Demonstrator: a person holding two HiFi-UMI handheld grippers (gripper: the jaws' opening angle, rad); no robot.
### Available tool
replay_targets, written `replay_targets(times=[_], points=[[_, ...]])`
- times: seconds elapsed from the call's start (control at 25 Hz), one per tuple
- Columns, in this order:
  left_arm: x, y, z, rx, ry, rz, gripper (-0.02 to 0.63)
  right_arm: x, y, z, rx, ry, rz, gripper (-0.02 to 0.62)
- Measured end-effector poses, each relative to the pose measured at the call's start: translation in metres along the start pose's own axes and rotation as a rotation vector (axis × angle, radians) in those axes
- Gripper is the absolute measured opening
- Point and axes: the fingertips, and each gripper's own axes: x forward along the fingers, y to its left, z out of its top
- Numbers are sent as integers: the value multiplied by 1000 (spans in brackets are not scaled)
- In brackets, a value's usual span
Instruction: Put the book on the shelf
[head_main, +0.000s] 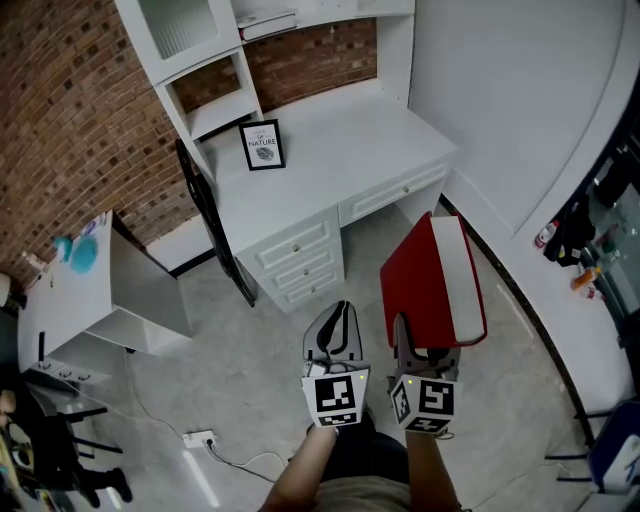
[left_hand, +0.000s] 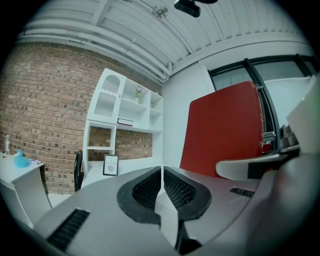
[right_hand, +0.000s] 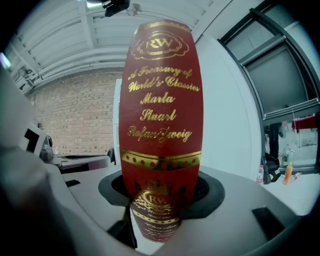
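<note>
A thick red book with gold lettering on its spine stands upright between the jaws of my right gripper, which is shut on its lower end. My left gripper is held beside it on the left, shut with nothing between its pads. The red cover fills the right of the left gripper view. The white shelf unit rises over a white desk ahead, against the brick wall; a book lies flat on one shelf.
A framed print stands on the desk. A black chair is at the desk's left end. A white side table stands at left. A power strip and cable lie on the floor. A white curved wall runs along the right.
</note>
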Motion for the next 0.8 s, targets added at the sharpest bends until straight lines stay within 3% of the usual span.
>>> replay_targets(times=[0.44, 0.8], points=[[27, -10, -4, -3, 9, 1, 28, 19, -21, -7, 4, 20, 0, 243], [81, 3, -4, 5, 14, -23, 28, 75, -34, -4, -2, 31, -27, 243]])
